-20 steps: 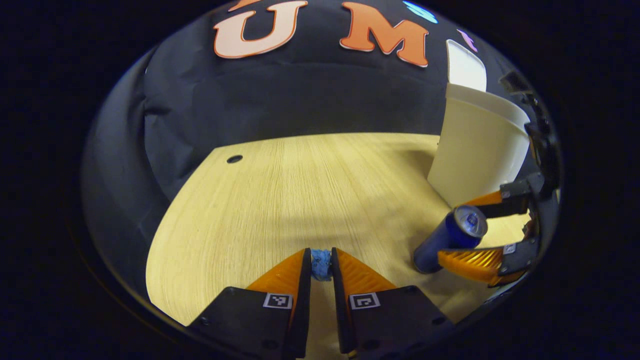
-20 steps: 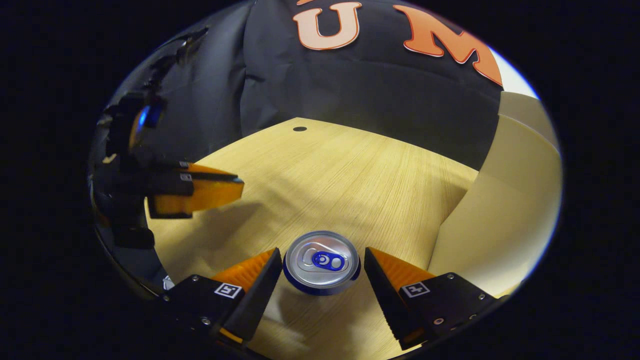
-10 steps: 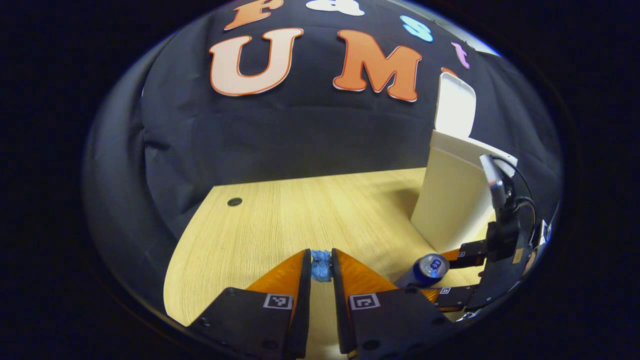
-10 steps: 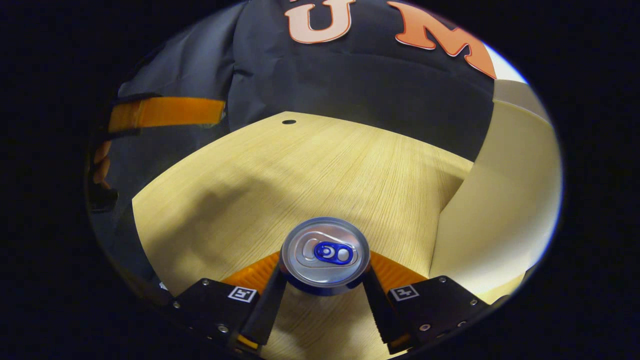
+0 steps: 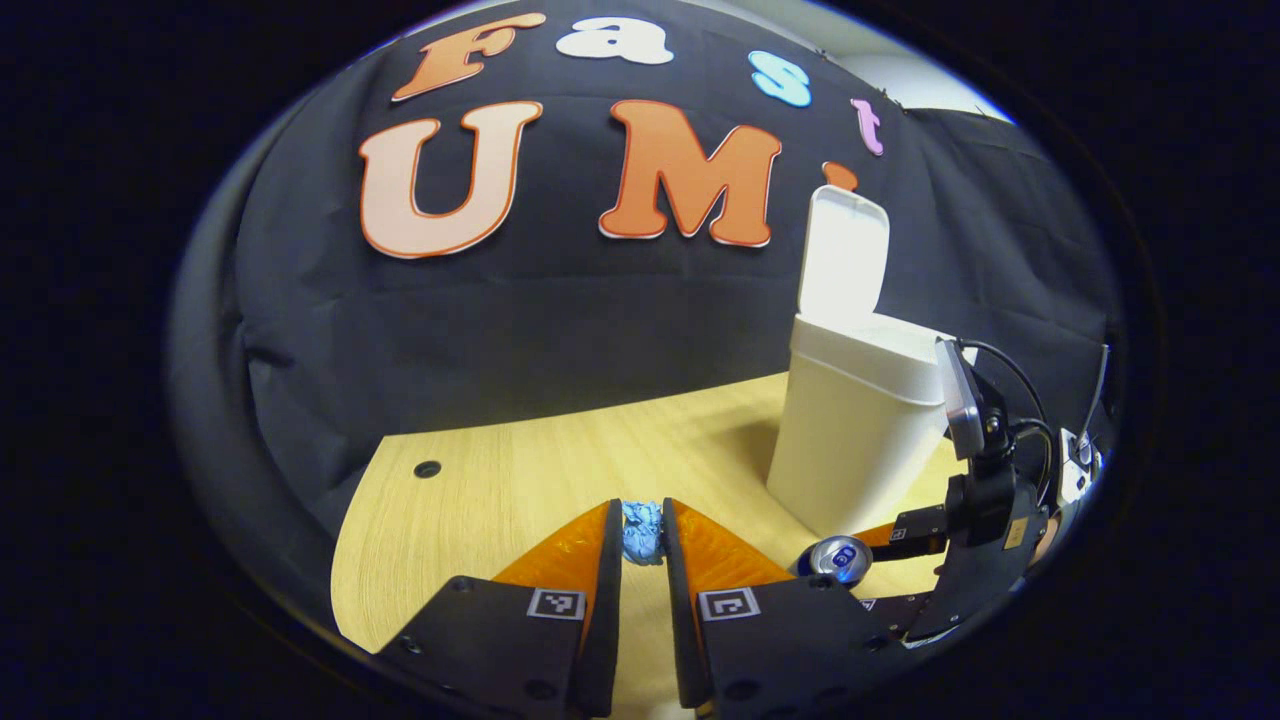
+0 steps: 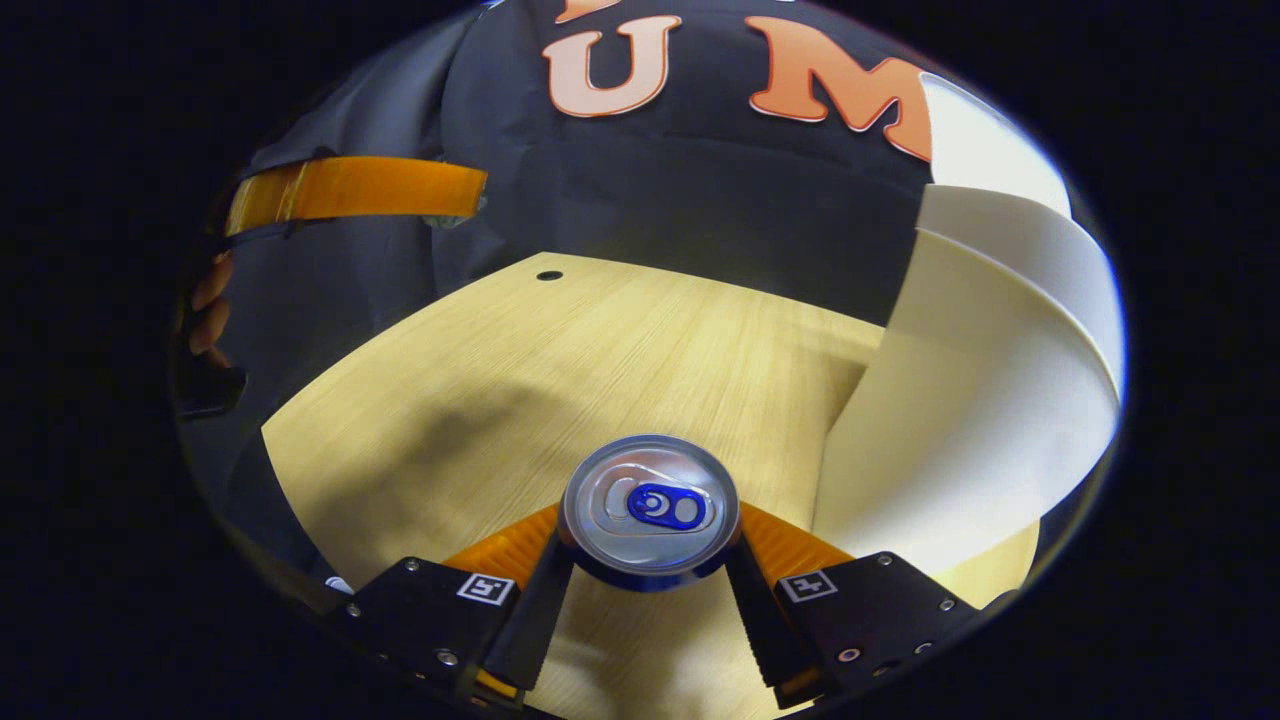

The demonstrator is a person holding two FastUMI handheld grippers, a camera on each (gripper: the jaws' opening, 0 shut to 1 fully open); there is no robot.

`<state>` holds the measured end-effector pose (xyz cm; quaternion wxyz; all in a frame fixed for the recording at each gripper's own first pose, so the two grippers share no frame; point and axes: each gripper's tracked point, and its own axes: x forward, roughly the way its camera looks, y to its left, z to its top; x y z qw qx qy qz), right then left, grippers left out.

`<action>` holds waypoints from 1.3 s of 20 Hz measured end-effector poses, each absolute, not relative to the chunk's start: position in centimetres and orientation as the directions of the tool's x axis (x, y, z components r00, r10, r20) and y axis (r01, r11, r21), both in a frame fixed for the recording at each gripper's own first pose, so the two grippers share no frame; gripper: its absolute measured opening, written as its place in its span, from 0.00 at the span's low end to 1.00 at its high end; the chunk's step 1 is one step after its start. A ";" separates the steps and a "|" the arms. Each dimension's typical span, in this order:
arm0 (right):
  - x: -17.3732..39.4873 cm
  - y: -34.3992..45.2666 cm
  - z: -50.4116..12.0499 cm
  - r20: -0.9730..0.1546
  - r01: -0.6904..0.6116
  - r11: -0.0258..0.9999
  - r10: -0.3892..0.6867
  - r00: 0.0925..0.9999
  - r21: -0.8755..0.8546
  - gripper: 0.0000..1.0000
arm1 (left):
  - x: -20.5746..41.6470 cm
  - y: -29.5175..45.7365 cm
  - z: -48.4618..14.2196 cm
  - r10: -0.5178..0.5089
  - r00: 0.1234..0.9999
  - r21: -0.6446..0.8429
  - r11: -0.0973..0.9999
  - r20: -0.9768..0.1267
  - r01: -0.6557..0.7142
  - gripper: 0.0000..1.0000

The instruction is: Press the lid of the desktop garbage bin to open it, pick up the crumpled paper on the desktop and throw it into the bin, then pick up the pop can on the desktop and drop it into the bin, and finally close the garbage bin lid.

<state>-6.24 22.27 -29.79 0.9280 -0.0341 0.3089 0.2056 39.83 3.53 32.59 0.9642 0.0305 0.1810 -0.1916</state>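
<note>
Pale wood grain covers the desktop (image 5: 520, 490), which fills the lower middle of both views and runs back to the black cloth wall. On it, at the right of the left gripper view, stands the white garbage bin (image 5: 850, 430) with its lid (image 5: 842, 255) swung up and standing nearly upright above the rim, so the mouth is open. In the right gripper view the bin's wall bulges large along the right edge, just beside the right gripper (image 6: 650, 565), whose two fingers press on either side of the pop can (image 6: 650, 505) at bottom centre; the can stands with its top (blue tab up) toward the camera. At bottom centre of the left gripper view, the left gripper (image 5: 642, 535) is nearly closed, its fingers pinching the small blue crumpled paper (image 5: 642, 530) between their tips. Both loads look ready to go at once, and the likely trouble is crowding at the bin's narrow mouth: the two grippers could knock each other or the raised lid, tipping it shut. The paper sits far out at the tips, so a jolt could shake it loose short of the bin.
</note>
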 end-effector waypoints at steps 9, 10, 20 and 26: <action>-7.6 15.2 -28.3 -0.572 -0.356 0.933 0.316 0.757 0.044 0.81 | 41.1 -4.7 36.9 -0.459 0.855 -0.042 0.885 -0.242 0.463 0.26; -7.8 14.3 -28.2 -0.570 -0.350 0.936 0.311 0.761 0.045 0.81 | 41.1 -5.7 37.4 -0.471 0.851 -0.044 0.879 -0.232 0.475 0.27; -8.5 8.1 -28.1 -0.570 -0.287 0.957 0.256 0.781 0.037 0.81 | 41.5 -15.3 40.4 -0.578 0.795 -0.073 0.815 -0.184 0.575 0.27; -9.1 4.2 -27.5 -0.563 -0.220 0.975 0.205 0.801 0.041 0.81 | 41.5 -20.0 40.4 -0.622 0.760 -0.055 0.779 -0.187 0.624 0.27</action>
